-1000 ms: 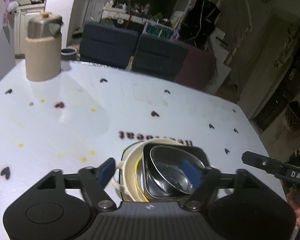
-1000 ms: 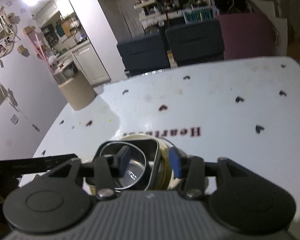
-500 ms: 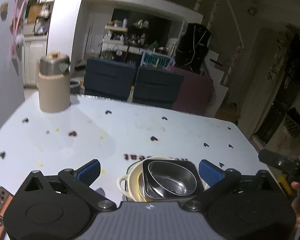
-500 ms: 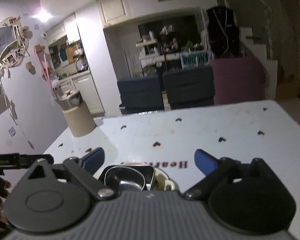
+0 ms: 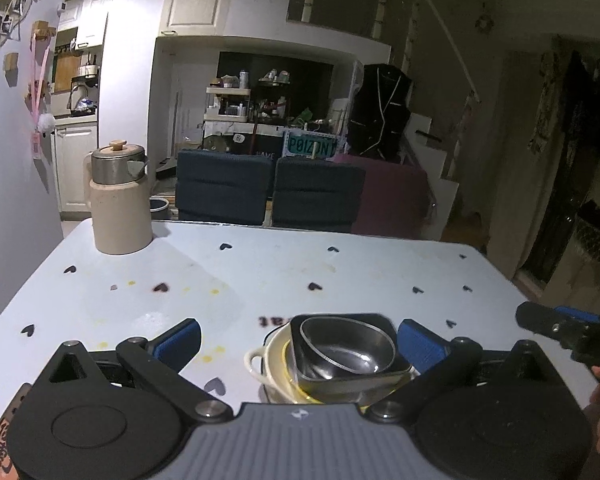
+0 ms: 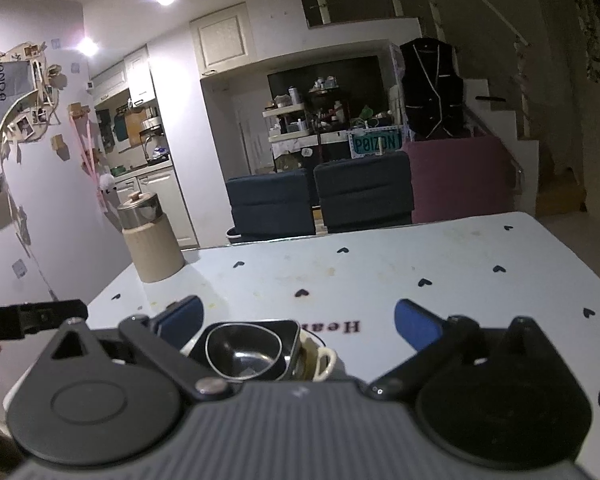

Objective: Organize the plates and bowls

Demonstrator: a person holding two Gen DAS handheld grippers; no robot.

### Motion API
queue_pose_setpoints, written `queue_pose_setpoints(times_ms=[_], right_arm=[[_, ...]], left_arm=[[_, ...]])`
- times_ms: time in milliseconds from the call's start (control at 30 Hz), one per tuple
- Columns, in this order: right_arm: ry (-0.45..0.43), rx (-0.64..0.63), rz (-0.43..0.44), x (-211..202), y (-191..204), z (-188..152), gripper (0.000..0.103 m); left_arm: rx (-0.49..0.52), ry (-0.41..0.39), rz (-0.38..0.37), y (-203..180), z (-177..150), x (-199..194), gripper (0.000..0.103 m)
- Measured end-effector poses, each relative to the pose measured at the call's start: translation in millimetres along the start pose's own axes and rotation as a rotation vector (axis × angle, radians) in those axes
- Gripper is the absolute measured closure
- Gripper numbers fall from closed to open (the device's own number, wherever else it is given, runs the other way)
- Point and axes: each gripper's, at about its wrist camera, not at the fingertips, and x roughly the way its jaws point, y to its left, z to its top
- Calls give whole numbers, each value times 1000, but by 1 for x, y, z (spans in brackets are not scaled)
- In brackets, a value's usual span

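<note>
With the nested stack of steel bowl, black dish and cream handled bowl resting on the bench well clear of the kettle, I judge stacking complete; both hand-held grippers, left and right, stand apart and empty, so next I find any remaining dishes.

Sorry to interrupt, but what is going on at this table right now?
A person is tidying dishes with a handheld gripper in each hand. The dishes sit nested on the table: a metal bowl inside a black square dish, inside a cream handled bowl. The left gripper and the right gripper both have their jaws wide open and hold nothing. A jug stands at the far corner.
</note>
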Motion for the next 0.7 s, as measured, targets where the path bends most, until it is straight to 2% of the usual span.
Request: queue_pose_setpoints(times_ms=[233,700], right_arm=[[-11,2,-23,-9,0,-12,0],[7,-73,-48,-20,6,-35,0]], left_arm=[[29,-11,29,0,-14,-6,0],[71,-1,116,0,-46,-18,0]])
